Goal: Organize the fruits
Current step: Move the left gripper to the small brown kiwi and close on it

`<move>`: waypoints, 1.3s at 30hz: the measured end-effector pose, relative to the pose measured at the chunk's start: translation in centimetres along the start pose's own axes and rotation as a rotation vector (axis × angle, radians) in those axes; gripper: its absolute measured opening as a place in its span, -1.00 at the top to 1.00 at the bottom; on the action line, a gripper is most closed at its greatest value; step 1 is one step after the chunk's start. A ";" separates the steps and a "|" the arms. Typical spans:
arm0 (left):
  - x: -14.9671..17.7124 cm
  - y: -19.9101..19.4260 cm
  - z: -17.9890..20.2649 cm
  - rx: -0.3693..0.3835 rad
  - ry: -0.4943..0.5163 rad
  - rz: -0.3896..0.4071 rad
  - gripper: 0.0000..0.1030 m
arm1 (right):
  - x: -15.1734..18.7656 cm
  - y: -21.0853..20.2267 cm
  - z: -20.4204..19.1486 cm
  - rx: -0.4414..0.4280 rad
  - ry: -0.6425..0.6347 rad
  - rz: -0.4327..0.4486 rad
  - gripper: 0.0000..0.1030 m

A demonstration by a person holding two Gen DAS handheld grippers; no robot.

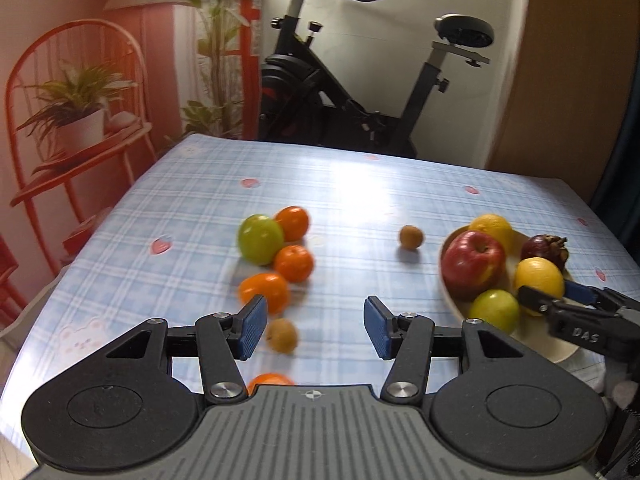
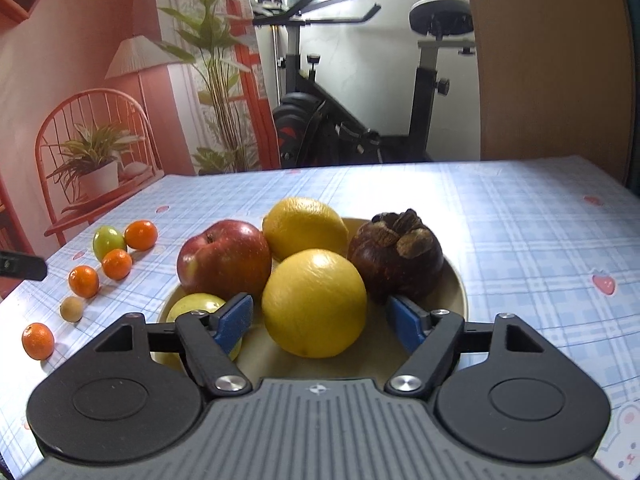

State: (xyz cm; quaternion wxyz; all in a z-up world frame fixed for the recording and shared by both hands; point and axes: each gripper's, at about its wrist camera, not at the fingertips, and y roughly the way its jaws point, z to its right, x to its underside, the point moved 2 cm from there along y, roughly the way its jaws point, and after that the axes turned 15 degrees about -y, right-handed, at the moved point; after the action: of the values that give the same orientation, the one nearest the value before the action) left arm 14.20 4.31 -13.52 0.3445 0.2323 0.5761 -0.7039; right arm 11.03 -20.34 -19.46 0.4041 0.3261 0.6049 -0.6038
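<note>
Already five big fruits sit in the bowl (image 2: pixel 460 292) at frame centre, both tongs (image 2: pixel 318 322) (image 1: pixel 316 326) spread and empty, while small oranges (image 2: pixel 83 281) wait left on the worktop (image 2: pixel 520 220).

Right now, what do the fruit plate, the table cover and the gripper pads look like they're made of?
Plate: beige, matte, evenly coloured, likely ceramic or melamine; the look leaves it open.
Table cover: blue plaid with printed strawberries, glossy glare patch, so probably wipeable vinyl or oilcloth.
Right gripper pads: blue, finely ribbed, apparently rubber or soft plastic.
</note>
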 end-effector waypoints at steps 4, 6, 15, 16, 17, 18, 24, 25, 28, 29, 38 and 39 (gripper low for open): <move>0.1 -0.4 -2.5 -0.035 -0.043 0.010 -0.09 | 0.0 -0.4 -0.4 0.014 -0.017 0.011 -0.53; 0.1 -0.6 -3.7 -0.048 -0.078 0.012 -0.09 | 0.0 -0.5 -0.5 0.020 -0.021 0.014 -0.53; 0.5 -0.1 -5.9 0.001 -0.143 -0.019 -0.06 | 0.2 -0.8 -0.9 0.021 -0.035 0.026 -0.55; 0.5 0.2 -5.8 0.025 -0.145 -0.036 -0.04 | 0.2 -0.8 -0.9 0.022 -0.036 0.024 -0.55; 0.4 0.8 -5.7 0.052 -0.147 -0.060 0.03 | 0.2 -0.7 -1.0 0.022 -0.038 0.021 -0.55; 0.3 1.2 -5.6 0.074 -0.153 -0.090 0.10 | 0.1 -0.7 -1.0 0.023 -0.041 0.017 -0.55; -0.8 4.0 -5.3 0.131 -0.222 -0.172 0.20 | 0.1 -0.5 -1.2 0.020 -0.046 0.014 -0.55; -0.8 4.4 -5.1 0.116 -0.212 -0.178 0.20 | 0.1 -0.5 -1.1 0.020 -0.044 0.012 -0.55; -0.6 5.9 -4.7 0.094 -0.216 -0.223 0.20 | 0.1 -0.5 -1.0 0.018 -0.039 0.014 -0.55; -0.5 6.2 -4.7 0.094 -0.221 -0.234 0.25 | 0.1 -0.5 -1.0 0.017 -0.038 0.014 -0.55; 0.1 5.7 -4.8 0.090 -0.212 -0.193 0.52 | 0.0 -0.7 -0.9 0.023 -0.046 0.029 -0.56; 0.2 5.4 -5.0 0.093 -0.213 -0.182 0.52 | 0.0 -0.9 -0.9 0.027 -0.049 0.036 -0.56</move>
State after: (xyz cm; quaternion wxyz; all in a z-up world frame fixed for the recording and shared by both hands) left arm 17.80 8.57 -18.28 0.3275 0.1190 0.5217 -0.7788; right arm 10.17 -19.45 -19.12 0.4250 0.3275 0.5805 -0.6125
